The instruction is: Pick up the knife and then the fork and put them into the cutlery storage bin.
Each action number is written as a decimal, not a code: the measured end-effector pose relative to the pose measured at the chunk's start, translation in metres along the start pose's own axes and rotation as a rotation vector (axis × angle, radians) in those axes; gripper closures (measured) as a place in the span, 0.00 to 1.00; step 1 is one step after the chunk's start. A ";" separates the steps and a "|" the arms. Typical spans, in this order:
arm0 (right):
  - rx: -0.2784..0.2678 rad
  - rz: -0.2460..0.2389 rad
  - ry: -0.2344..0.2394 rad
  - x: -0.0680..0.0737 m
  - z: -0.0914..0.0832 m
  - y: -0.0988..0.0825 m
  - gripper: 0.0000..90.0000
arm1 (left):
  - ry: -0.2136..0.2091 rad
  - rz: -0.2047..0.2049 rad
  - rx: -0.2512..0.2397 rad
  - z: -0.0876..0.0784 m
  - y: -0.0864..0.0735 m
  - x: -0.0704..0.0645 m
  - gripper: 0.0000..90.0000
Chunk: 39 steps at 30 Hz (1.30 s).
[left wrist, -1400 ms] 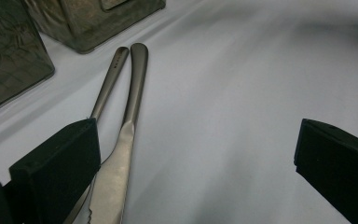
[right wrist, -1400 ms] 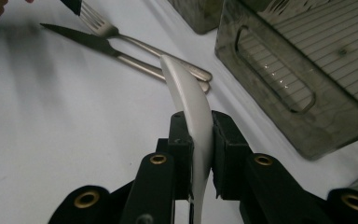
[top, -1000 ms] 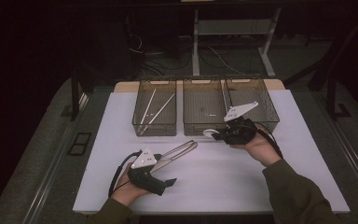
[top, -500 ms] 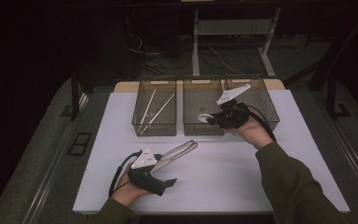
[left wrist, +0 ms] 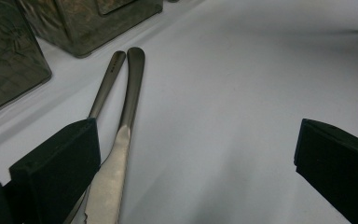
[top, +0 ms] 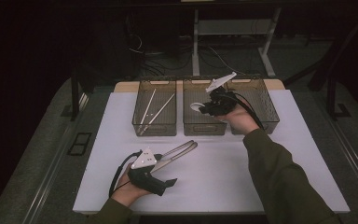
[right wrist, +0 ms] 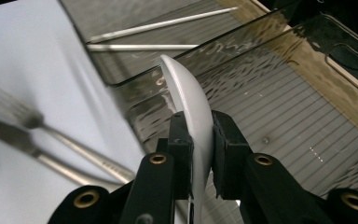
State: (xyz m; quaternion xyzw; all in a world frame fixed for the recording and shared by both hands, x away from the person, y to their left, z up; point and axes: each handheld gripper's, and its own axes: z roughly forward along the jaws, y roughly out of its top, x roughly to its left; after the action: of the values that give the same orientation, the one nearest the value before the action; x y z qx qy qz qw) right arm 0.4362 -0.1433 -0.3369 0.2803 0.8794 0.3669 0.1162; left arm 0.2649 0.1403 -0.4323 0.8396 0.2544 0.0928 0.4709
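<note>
My right gripper (top: 206, 108) hangs over the middle bin (top: 204, 127), shut on a white spoon (top: 196, 107). In the right gripper view the spoon (right wrist: 191, 102) stands on edge, pinched between the two jaws of the gripper (right wrist: 198, 135), above the bin's ribbed floor (right wrist: 270, 107). My left gripper (top: 164, 172) rests on the white mat near the front edge, open. A steel knife and fork (top: 179, 150) lie side by side just beyond it. In the left gripper view the knife (left wrist: 121, 154) and fork handle (left wrist: 105, 86) lie by the left jaw of the gripper (left wrist: 191, 158), with bare mat between the jaws.
Three smoky clear bins stand in a row at the back of the mat (top: 223, 182). The left bin (top: 154, 126) holds two long chopsticks (top: 156, 111). The right bin (top: 261, 100) sits behind my right hand. The dark floor surrounds the table.
My right hand carried the spoon away from the person and a little upward, from the bins' front edge to over the middle bin. The left gripper stayed put.
</note>
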 end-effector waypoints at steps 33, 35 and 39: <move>0.079 0.067 -0.038 -0.023 0.057 -0.001 0.87 | -0.009 0.014 -0.005 0.001 0.002 -0.003 0.00; 0.084 0.066 -0.040 -0.022 0.059 -0.002 0.87 | -0.009 0.013 -0.005 0.001 0.001 -0.003 0.00; 0.094 0.067 -0.031 -0.021 0.062 -0.004 0.87 | -0.010 0.011 -0.007 0.001 0.002 -0.003 0.00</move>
State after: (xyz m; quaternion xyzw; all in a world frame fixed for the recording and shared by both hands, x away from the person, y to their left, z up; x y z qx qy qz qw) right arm 0.4767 -0.1215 -0.3829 0.3202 0.8839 0.3246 0.1041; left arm 0.2632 0.1374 -0.4313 0.8397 0.2470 0.0924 0.4747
